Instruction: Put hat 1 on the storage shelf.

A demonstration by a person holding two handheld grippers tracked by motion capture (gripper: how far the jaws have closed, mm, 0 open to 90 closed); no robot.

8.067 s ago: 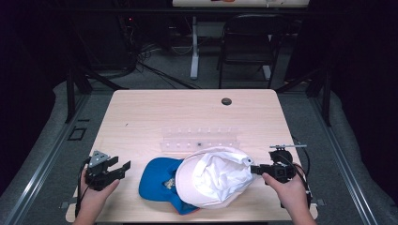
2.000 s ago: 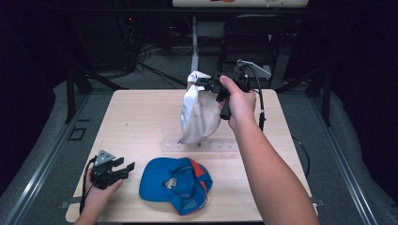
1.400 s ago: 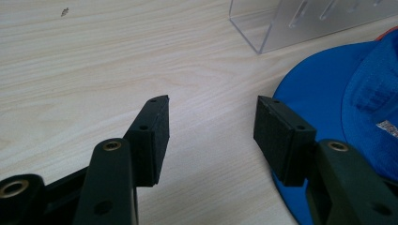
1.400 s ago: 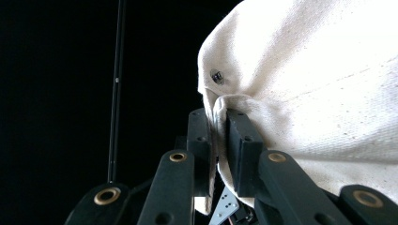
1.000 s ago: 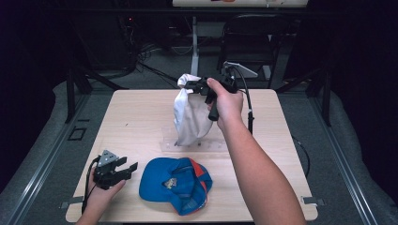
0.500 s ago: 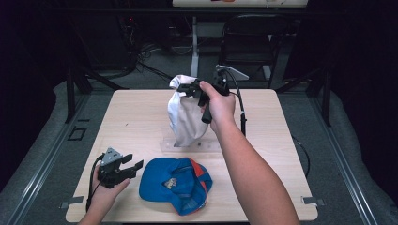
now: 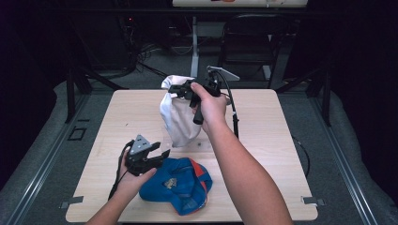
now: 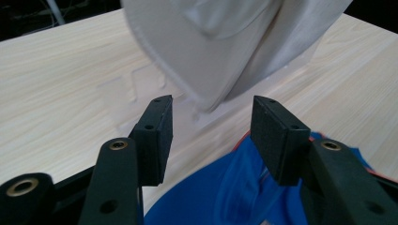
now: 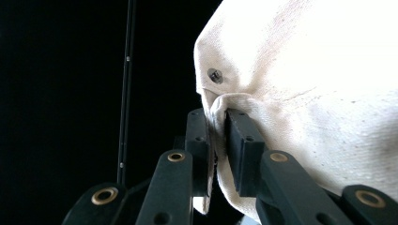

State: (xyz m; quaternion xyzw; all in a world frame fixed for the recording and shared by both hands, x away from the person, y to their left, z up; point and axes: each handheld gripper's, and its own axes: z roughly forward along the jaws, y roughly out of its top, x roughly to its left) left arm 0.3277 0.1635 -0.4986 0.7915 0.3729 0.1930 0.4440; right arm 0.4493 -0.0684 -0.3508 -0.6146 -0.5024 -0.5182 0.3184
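Note:
A white cap [image 7: 177, 117] hangs above the middle of the table. My right gripper [image 7: 174, 89] is shut on a fold of its top edge, and the right gripper view shows the pads [image 9: 244, 136] pinching the white cloth [image 9: 319, 93]. A blue cap [image 7: 178, 185] lies near the table's front edge. My left gripper [image 7: 163, 155] hovers over the blue cap's left side, pointing at the white cap's lower edge [image 8: 225, 47]. Its jaws have just been closing. They stand open with nothing between them; the blue cloth [image 8: 234, 197] lies below.
A clear plastic rack [image 7: 206, 141] lies flat on the wooden table [image 7: 281, 140] under the hanging cap; it shows faintly [image 8: 131, 84] in the left gripper view. The right gripper's cable [image 7: 233, 117] drops to the table. A chair [image 7: 248, 42] stands beyond the far edge.
My left gripper has lifted and moved right, from the table's front left to the blue cap's edge. The right gripper has carried the white cap slightly to the left.

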